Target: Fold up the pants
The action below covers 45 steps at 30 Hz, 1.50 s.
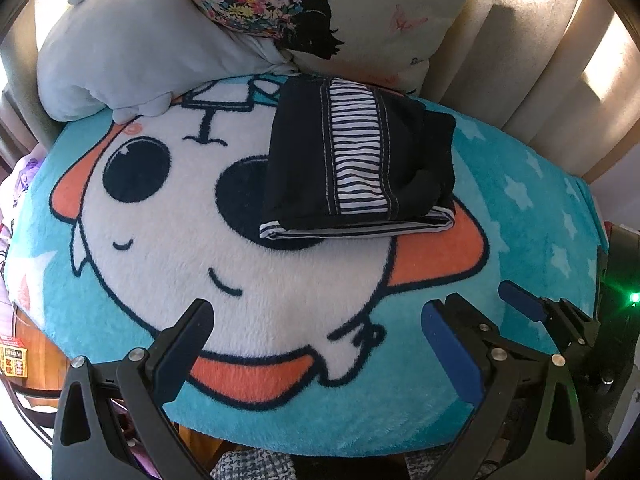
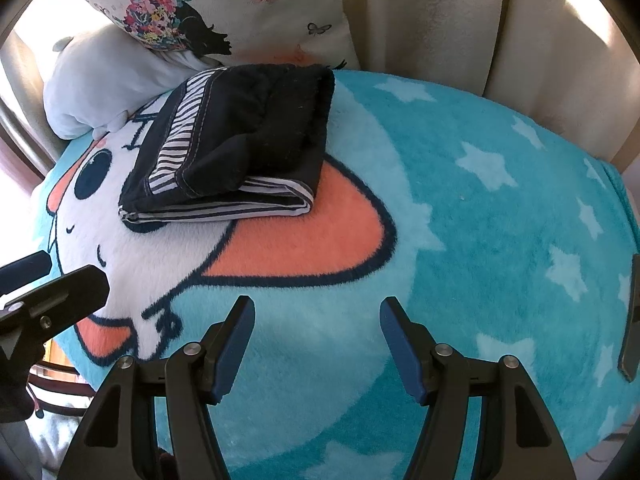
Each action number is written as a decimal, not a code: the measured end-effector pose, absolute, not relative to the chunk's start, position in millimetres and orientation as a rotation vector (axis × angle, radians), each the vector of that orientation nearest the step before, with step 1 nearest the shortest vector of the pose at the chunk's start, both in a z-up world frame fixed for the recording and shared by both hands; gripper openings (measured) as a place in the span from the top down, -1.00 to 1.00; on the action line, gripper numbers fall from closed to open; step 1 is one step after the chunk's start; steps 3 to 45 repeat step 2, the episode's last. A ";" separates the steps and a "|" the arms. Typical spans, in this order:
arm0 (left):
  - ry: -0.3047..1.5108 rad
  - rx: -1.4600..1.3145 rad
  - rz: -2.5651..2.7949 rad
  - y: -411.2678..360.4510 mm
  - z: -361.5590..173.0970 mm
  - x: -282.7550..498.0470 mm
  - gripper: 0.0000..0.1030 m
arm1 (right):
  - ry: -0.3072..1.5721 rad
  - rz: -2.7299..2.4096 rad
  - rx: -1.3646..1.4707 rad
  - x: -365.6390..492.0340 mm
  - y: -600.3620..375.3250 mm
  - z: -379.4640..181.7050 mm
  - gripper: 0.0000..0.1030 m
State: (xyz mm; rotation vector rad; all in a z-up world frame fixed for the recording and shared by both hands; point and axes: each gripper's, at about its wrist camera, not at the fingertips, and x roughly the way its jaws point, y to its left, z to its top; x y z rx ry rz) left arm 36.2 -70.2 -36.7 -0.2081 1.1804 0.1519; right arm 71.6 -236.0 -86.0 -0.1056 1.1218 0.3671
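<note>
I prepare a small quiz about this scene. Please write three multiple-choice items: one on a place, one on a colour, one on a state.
1. Where do the pants lie?
A. on the cartoon blanket
B. on the floor
C. inside a basket

2. What colour are the blanket's stars?
A. red
B. pale white-blue
C. black

3. In what state are the pants?
A. spread flat
B. hanging
C. folded into a compact bundle

Answers: 1 A, the bundle rests on the printed plush surface; 2 B, pale stars dot the turquoise area; 3 C, stacked layers show at the near edge, and both claws are open and apart from it.
</note>
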 end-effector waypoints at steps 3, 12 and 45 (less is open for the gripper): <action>1.188 -0.212 0.148 -68.5 -38.6 38.2 -1.00 | 1.128 0.366 -0.097 73.0 -235.9 -86.5 -0.35; 1.188 -0.212 0.148 -68.5 -38.6 38.2 -1.00 | 1.128 0.366 -0.097 73.0 -235.9 -86.5 -0.35; 1.188 -0.212 0.148 -68.5 -38.6 38.2 -1.00 | 1.128 0.366 -0.097 73.0 -235.9 -86.5 -0.35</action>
